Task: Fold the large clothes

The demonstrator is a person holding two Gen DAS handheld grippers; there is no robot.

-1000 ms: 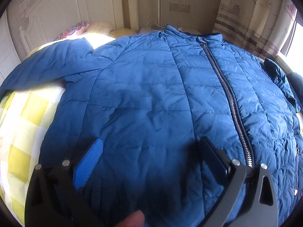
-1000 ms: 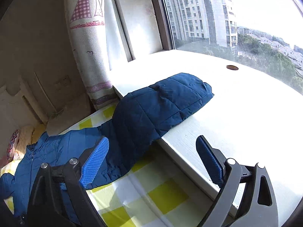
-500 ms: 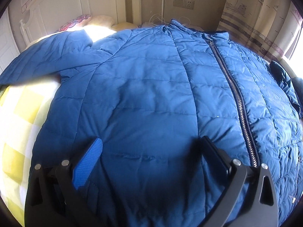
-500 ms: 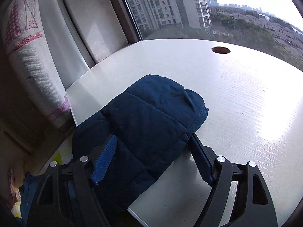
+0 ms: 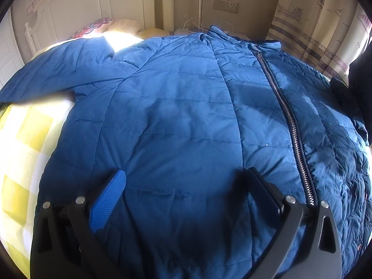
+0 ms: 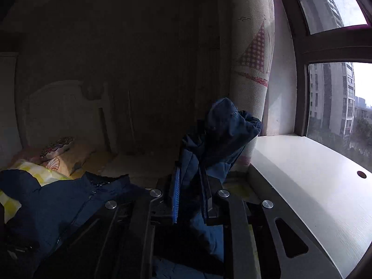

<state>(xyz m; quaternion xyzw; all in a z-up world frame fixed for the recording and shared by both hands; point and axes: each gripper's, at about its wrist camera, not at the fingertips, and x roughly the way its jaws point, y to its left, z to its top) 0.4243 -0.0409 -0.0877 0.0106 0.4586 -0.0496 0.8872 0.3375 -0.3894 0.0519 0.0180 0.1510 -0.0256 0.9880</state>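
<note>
Near the bed's window edge, the right gripper (image 6: 189,181) clamps the blue puffer jacket's (image 5: 186,121) sleeve (image 6: 220,137). The left gripper (image 5: 186,186) hovers wide open over the jacket's hem.

A yellow-and-white checked bedsheet (image 5: 25,139) covers the bed below a white panelled wooden headboard (image 5: 76,7) — a red-patterned pillow (image 5: 93,26) lies against it; a beige sailboat-print curtain (image 6: 252,74) hangs beside the white windowsill ledge (image 6: 313,186) — wall socket (image 5: 226,5) behind
</note>
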